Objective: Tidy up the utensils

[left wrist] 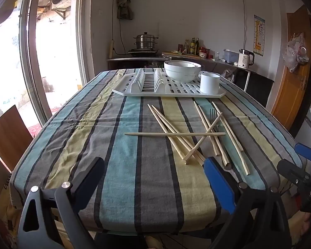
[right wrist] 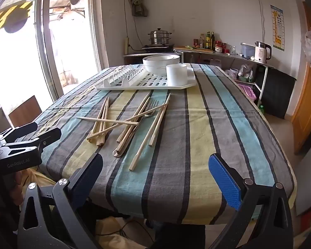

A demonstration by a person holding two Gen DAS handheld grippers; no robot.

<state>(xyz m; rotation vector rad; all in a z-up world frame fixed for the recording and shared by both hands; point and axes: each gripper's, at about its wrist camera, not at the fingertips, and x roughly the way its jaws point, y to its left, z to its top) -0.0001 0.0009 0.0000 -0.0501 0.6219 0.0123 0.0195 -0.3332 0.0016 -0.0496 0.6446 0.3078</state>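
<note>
Several wooden chopsticks (left wrist: pixel 176 134) lie scattered and crossed on the striped tablecloth, with a metal fork (left wrist: pixel 214 120) among them. They also show in the right wrist view, chopsticks (right wrist: pixel 107 120) and fork (right wrist: pixel 149 110). A white drying rack (left wrist: pixel 170 88) at the far end holds stacked white bowls (left wrist: pixel 182 70) and a white cup (left wrist: pixel 209 82). My left gripper (left wrist: pixel 153 164) is open and empty near the table's front edge, left of the pile. My right gripper (right wrist: pixel 155 161) is open and empty, just right of the pile.
The table's front edge (left wrist: pixel 147 228) is close below both grippers. A wooden chair back (left wrist: pixel 8 132) stands at the left. A counter with a steel pot (left wrist: pixel 145 41), bottles and a kettle (left wrist: pixel 245 59) lines the back wall. An orange door (left wrist: pixel 292 83) is at the right.
</note>
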